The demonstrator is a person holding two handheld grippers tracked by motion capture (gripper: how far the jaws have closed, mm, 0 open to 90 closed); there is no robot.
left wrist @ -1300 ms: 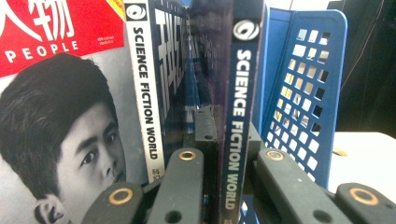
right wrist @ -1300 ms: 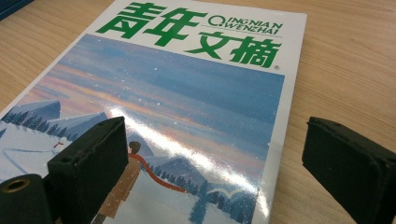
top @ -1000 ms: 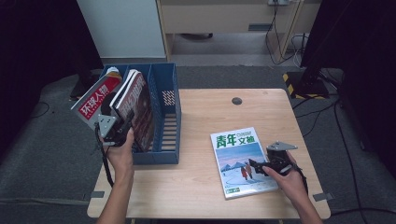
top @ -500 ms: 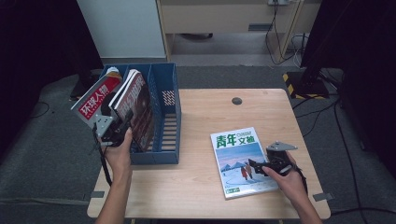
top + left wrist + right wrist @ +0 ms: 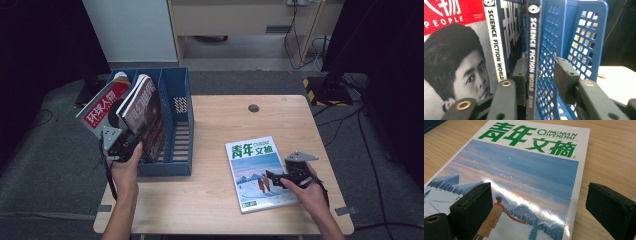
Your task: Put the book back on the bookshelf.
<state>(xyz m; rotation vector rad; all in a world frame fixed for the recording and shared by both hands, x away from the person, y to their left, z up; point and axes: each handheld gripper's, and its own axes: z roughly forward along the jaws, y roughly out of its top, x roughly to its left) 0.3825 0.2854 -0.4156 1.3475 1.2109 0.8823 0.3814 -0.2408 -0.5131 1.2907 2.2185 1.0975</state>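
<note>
filing part done: three magazines stand in the blue file rack [image 5: 176, 125], left gripper [image 5: 541, 80] jaws spread around the science fiction world spine [image 5: 533, 50]; green-titled magazine [image 5: 260, 172] still flat on table [image 5: 215, 200], right gripper [image 5: 537, 212] open over it.

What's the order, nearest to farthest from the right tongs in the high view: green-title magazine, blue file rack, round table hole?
1. Green-title magazine: under the right tongs, flat on the table.
2. Round table hole: toward the table's far edge.
3. Blue file rack: across on the left side.
</note>
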